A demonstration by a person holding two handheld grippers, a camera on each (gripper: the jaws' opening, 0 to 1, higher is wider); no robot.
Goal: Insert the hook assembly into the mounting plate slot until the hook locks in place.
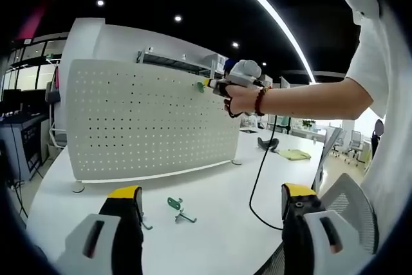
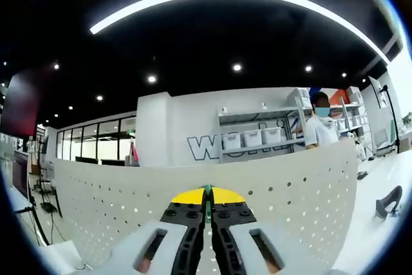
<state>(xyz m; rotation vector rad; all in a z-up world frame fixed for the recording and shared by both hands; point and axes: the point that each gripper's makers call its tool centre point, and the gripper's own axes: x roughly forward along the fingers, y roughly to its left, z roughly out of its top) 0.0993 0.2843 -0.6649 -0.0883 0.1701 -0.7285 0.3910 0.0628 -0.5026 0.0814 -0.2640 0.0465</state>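
In the left gripper view, the left gripper (image 1: pixel 212 207) is hanging with jaws spread wide over the white table (image 1: pixel 219 236), where two spare green hooks (image 1: pixel 180 210) are lying near a black cable (image 1: pixel 257 185). The right gripper (image 1: pixel 215 86), in a person's hand (image 1: pixel 241 99), is pressing a green hook (image 1: pixel 201 85) against the upright pegboard (image 1: pixel 148 120).

In the right gripper view, the right gripper (image 2: pixel 207 207) is pinching the green hook (image 2: pixel 207 191) at the pegboard (image 2: pixel 290 185); a person (image 2: pixel 320 127) is standing by shelves (image 2: pixel 257 136) behind it.

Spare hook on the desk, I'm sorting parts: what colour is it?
Green, with bare metal prongs; clearest in the left gripper view.
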